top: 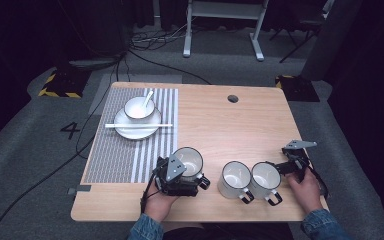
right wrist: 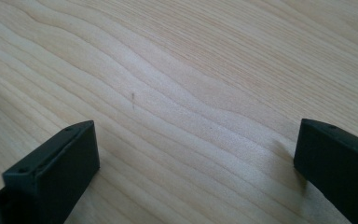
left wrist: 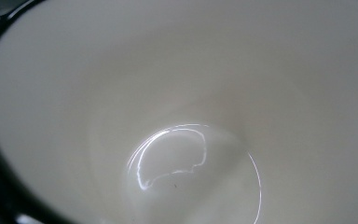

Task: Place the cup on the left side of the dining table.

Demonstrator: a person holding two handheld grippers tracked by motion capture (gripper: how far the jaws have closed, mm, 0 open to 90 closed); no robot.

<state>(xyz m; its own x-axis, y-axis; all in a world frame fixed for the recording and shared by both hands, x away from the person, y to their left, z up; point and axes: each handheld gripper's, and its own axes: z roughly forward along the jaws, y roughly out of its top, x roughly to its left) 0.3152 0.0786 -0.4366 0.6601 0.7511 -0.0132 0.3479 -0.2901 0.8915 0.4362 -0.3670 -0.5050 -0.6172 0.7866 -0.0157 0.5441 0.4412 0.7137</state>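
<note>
Three white mugs sat along the desk's (top: 215,125) near edge. My left gripper (top: 180,176) held the leftmost mug (top: 190,162), tipped toward its camera, just right of the striped placemat (top: 125,150). My right gripper (right wrist: 196,163) rested wide open beside the other two mugs (top: 250,180).

I am working in what looks like a recording lab or studio rather than a home: my light wooden table with a round cable hole (top: 233,98) stands alone on grey carpet (top: 25,150) marked with a black number 4 (top: 70,130). Black cables (top: 145,42) trail across the floor, yellow-and-black hazard-striped blocks (top: 60,85) sit at the table's far corners, and dark curtains close off the room behind a white metal frame (top: 225,20).
</note>
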